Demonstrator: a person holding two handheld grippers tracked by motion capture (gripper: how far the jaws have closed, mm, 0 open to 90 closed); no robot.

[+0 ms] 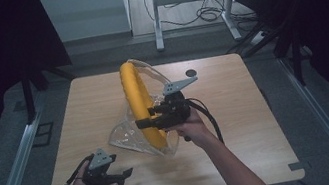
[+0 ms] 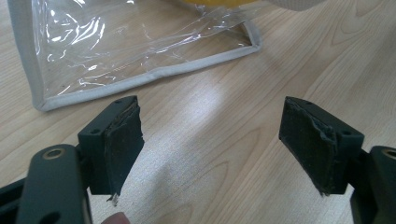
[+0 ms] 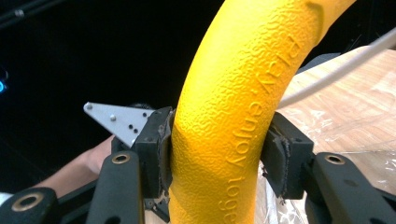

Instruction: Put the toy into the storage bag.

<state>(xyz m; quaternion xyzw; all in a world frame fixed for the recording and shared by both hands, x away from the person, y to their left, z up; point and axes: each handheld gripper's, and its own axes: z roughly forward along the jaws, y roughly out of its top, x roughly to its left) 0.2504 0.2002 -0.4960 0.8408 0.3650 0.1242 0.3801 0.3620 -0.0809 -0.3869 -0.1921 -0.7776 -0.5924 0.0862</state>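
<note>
High view: yellow ring held upright in clear bag

Right gripper clamps the yellow ring, standing on edge inside the clear plastic bag mid-worktop. Left gripper rests nearby, jaws wide apart, holding nothing.

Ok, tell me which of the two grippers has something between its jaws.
The right gripper: its pads press on the yellow ring. The left gripper stands open over the bare wooden table, nothing between its jaws.

One yellow ring, one clear plastic bag and two grippers, left and right, are on the one wooden table.
</note>
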